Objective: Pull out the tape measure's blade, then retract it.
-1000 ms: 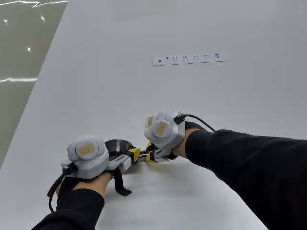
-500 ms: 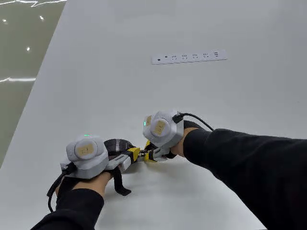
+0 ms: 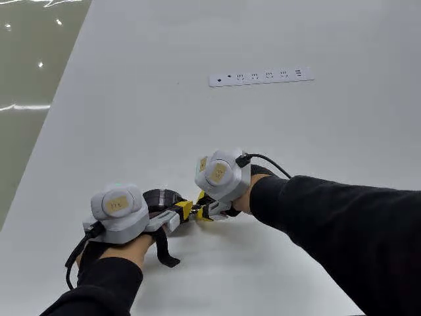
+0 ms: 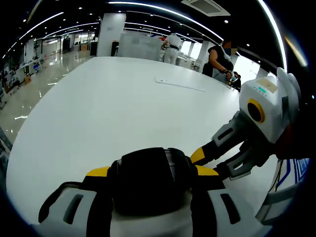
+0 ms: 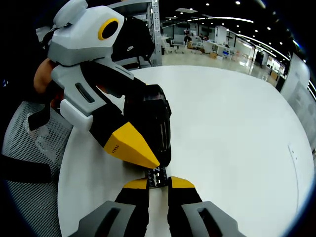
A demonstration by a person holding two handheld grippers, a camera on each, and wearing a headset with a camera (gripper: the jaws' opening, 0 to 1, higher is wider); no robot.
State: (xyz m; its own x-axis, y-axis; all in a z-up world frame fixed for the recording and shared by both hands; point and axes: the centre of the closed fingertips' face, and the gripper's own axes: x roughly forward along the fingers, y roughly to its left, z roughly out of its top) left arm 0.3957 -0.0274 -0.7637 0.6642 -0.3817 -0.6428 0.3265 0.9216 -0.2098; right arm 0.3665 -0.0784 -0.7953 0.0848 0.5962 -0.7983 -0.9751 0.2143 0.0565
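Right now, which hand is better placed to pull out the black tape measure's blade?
Probably the right gripper: its jaws are pinched on the metal blade tip of the round black tape measure. The left gripper clamps the case, so it suits anchoring.

The tape measure point(image 3: 161, 197) is showing black, and its strap point(image 3: 164, 253) is showing black too. The left gripper point(image 4: 150, 173) and the right gripper point(image 5: 158, 182) are wearing pale grey-white shells, black jaws and yellow tips. The table point(image 3: 164, 99) is lying plain white, the power strip point(image 3: 260, 77) is matching it, and the sleeve point(image 3: 342, 230) is showing black.
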